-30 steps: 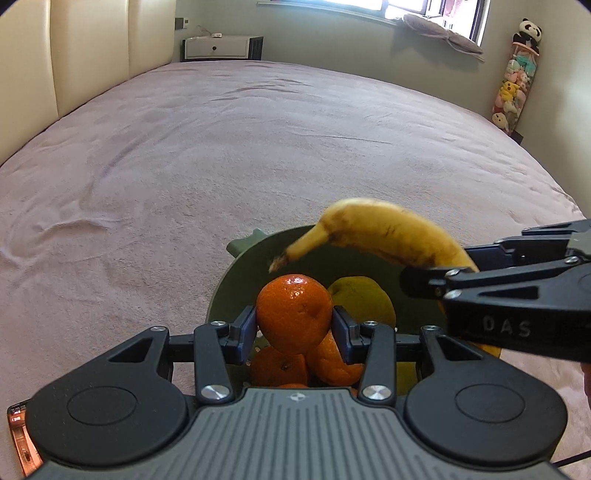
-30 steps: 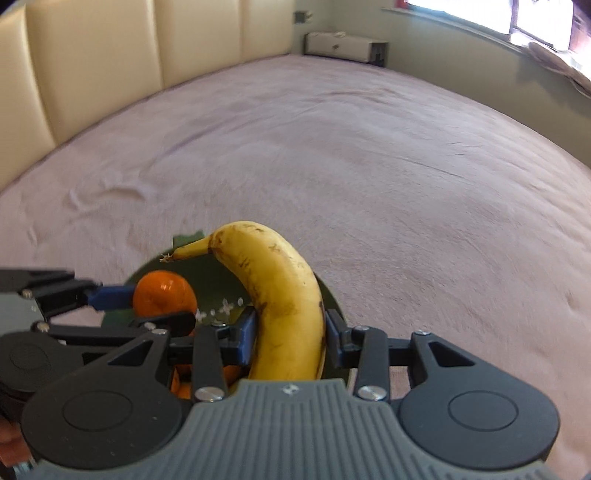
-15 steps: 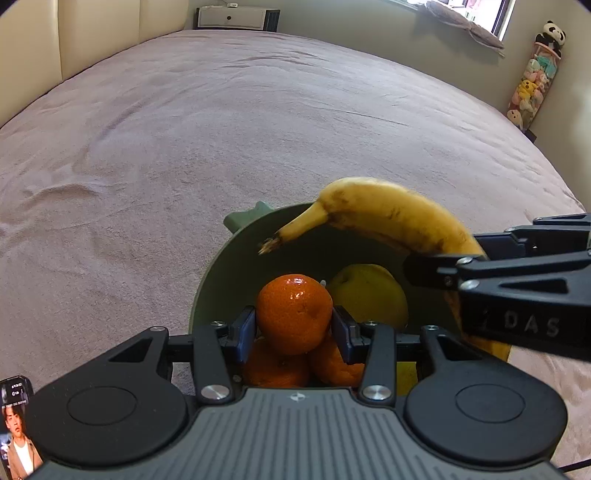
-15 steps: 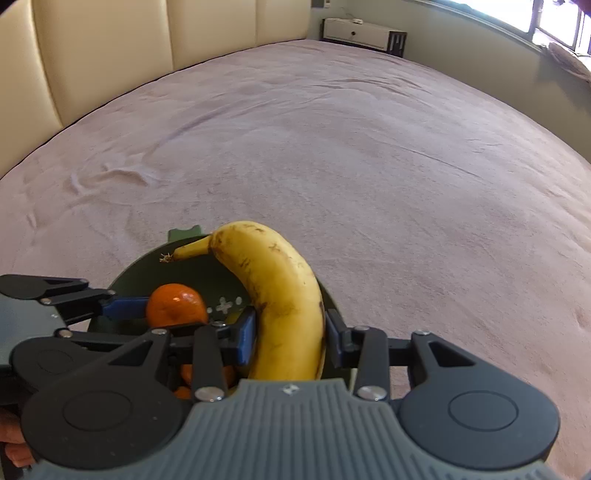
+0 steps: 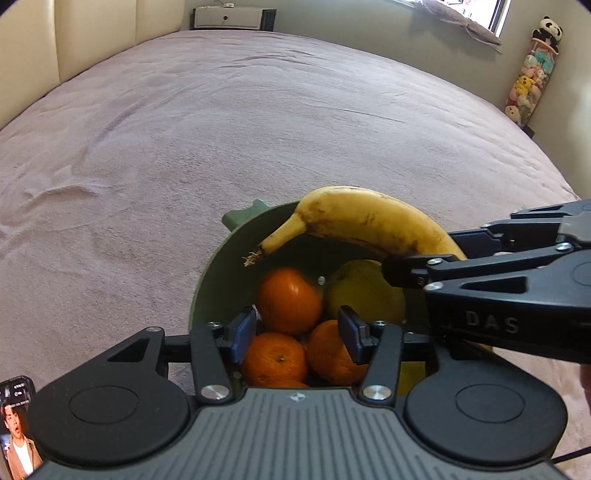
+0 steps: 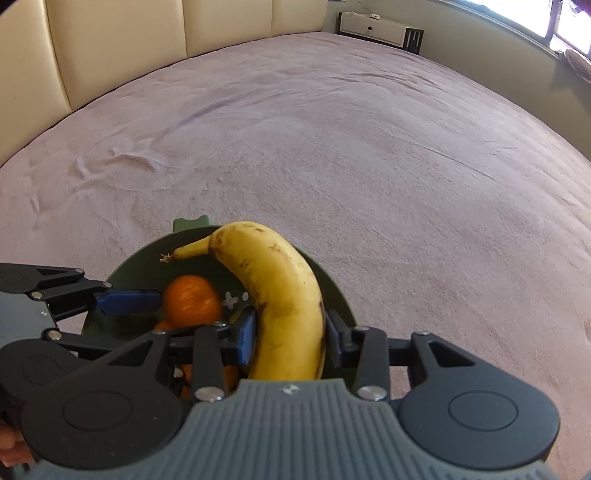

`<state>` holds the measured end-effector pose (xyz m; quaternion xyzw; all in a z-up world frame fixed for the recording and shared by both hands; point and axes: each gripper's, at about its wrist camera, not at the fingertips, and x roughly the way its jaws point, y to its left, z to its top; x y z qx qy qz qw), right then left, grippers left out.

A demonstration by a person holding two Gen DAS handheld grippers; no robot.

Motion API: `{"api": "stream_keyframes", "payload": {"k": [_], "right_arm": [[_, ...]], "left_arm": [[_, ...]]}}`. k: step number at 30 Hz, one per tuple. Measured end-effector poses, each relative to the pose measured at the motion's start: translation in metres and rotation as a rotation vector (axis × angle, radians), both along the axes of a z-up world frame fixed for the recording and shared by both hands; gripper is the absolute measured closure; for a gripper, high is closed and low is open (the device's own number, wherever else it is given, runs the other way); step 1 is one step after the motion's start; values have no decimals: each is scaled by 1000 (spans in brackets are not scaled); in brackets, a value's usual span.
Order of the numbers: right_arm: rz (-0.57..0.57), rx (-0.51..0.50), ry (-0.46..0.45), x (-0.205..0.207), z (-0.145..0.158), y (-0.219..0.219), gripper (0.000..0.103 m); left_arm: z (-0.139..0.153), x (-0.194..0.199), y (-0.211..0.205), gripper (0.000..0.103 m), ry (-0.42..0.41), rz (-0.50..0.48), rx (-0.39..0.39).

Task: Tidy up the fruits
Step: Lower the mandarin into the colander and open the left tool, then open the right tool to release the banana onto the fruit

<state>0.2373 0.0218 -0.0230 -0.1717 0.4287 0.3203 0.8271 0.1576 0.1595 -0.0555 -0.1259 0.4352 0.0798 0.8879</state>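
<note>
Both grippers hung over a dark green bowl (image 5: 218, 280) that sat on a mauve bedspread (image 5: 184, 140). On the left gripper (image 5: 297, 334) the jaws were opening, their blue pads (image 5: 242, 332) standing clear on either side of the fruit below and pressing on nothing. An orange (image 5: 290, 304) lay loose in the bowl just beyond those pads, resting against a yellow-green round fruit (image 5: 364, 291) to its right. Two more oranges (image 5: 275, 360) sat nearer the camera, partly hidden under the gripper's body.

The right gripper (image 6: 290, 334) was clamped on a banana (image 6: 280, 295), gripping it across the thicker lower half. The banana stuck up and out over the bowl, its stem end (image 6: 184, 253) curving toward the far rim. Brown flecks marked its peel. From the left wrist view the same banana (image 5: 365, 221) arched above the bowl, with the right gripper (image 5: 417, 267) reaching in from the right edge of the frame.

A cream padded headboard (image 6: 129, 44) ran along the far side of the bed, and a low white cabinet (image 5: 229, 17) stood against the wall beyond. A column of soft toys (image 5: 532, 77) hung in the corner near the window.
</note>
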Motion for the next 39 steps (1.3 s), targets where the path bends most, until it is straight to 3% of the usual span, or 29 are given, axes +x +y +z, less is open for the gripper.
{"api": "stream_keyframes", "payload": {"k": [3,6,16,22,30,39], "right_arm": [[12,-11,-6,0,0,3,66],[21,-7,-12,-1,3,3,66],[83,-74,-21,-1,-6,16,66],[101,-141,-52,-2,-16,21,66],[81,-156,-69,-2,-18,28,65],[38,-161,-90,-9,-9,28,40]], "left_arm": [[4,-1,-2,31,1,-17,3],[8,-4,-2,29,-6,-22,1],[7,-6,2,29,56,-13,8],[8,-9,-4,29,70,-34,58],[12,-13,-2,29,79,-28,26],[21,-19,-6,29,78,-38,35]]}}
